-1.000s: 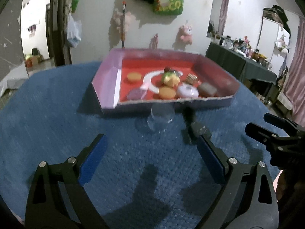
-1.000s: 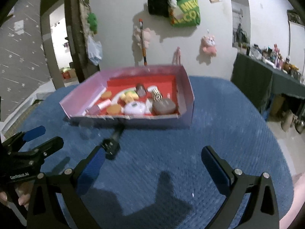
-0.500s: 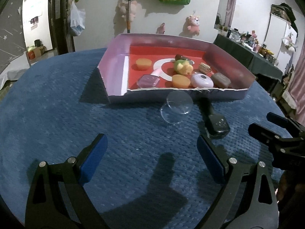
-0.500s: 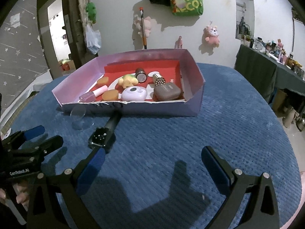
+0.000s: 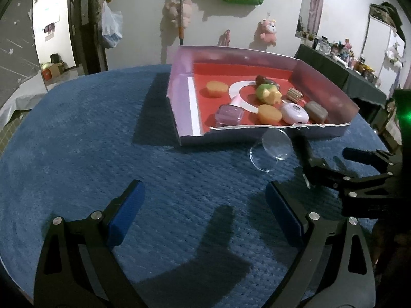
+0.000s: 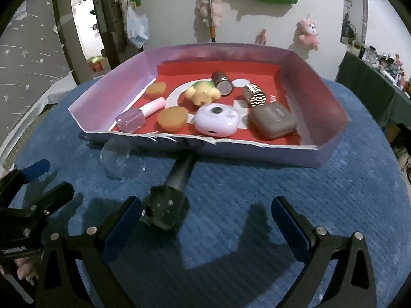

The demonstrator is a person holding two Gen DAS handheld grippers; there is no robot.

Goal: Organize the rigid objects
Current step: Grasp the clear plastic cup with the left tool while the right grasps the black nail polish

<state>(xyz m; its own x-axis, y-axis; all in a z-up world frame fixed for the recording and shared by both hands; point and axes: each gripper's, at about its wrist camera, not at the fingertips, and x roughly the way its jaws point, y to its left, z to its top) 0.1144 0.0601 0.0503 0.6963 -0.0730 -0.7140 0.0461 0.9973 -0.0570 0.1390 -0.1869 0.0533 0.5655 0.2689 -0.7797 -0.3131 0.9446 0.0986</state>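
A pink cardboard tray (image 6: 331, 148) with a red floor holds several small items, among them a nail polish bottle (image 6: 136, 116), a white round case (image 6: 217, 122) and a brown case (image 6: 273, 123). In front of it on the blue cloth lie a clear glass lid (image 6: 117, 156) and a dark stick-shaped object with a square black end (image 6: 170, 197). My right gripper (image 6: 205, 220) is open, its left finger beside that black end. My left gripper (image 5: 205, 213) is open and empty, short of the glass lid (image 5: 272, 148). The tray (image 5: 185, 118) is ahead of it.
The round table is covered with a blue textured cloth (image 5: 77, 141). The right gripper's fingers (image 5: 359, 154) show at the right of the left wrist view. A dark table with bottles (image 5: 341, 71) stands behind at the right. Plush toys hang on the wall.
Both grippers have moved forward towards the tray. The dark stick-shaped object now lies right at the right gripper's left finger. Both stay open.
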